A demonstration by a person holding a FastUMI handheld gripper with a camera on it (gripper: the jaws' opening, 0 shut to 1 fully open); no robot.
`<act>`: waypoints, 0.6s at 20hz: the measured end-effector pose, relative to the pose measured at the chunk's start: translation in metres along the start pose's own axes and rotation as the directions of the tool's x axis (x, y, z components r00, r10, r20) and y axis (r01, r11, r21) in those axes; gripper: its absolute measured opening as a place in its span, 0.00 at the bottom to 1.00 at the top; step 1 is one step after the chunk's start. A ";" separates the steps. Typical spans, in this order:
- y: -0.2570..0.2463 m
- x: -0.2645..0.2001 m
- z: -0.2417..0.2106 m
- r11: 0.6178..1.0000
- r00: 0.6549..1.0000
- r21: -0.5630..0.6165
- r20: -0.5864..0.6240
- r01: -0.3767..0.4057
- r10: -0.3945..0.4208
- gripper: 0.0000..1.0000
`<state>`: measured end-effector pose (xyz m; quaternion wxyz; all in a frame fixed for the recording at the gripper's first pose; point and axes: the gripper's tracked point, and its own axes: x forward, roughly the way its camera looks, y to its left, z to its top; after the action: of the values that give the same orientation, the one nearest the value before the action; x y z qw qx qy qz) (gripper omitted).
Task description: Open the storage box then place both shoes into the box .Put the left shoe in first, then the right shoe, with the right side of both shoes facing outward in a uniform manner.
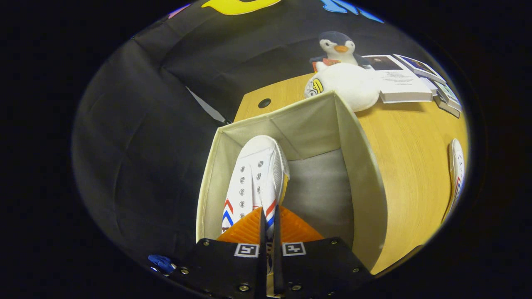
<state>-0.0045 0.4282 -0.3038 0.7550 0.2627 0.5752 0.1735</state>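
An open beige fabric storage box [361,166] stands on the wooden table [407,158]. A white shoe [255,174] with red and blue chevrons hangs inside the box along its left wall, toe pointing away. My gripper [269,218] is shut on the shoe's heel end, both fingers pressed on its thin rim. The second white shoe [456,174] lies on the table to the right of the box, well beyond my fingers' reach line.
A plush penguin [343,70] sits on the table just behind the box. Books [409,79] lie in a stack beside it at the back right. The box's right half shows bare grey floor [320,187]. The table's left edge drops beside the box.
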 end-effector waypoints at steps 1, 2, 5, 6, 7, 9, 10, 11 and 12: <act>0.006 -0.003 0.003 1.000 1.000 -0.009 0.015 -0.023 0.023 0.22; 0.006 -0.011 0.007 0.999 0.999 -0.033 0.035 -0.025 0.026 0.37; 0.002 -0.034 0.015 0.995 0.997 -0.089 0.060 -0.047 0.052 0.73; 0.002 -0.037 0.014 0.994 0.996 -0.090 0.056 -0.061 0.066 1.00; -0.001 -0.047 0.017 0.993 0.995 -0.099 0.061 -0.070 0.076 0.97; -0.007 -0.067 0.023 0.990 0.992 -0.114 0.084 -0.080 0.090 0.97; -0.009 -0.076 0.025 0.989 0.990 -0.111 0.092 -0.096 0.107 0.97; -0.013 -0.085 0.028 0.988 0.987 -0.107 0.102 -0.113 0.124 0.97; -0.017 -0.096 0.031 0.987 0.984 -0.103 0.115 -0.126 0.138 0.97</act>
<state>-0.0023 0.3539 -0.2328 0.7871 0.2739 0.5004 0.2343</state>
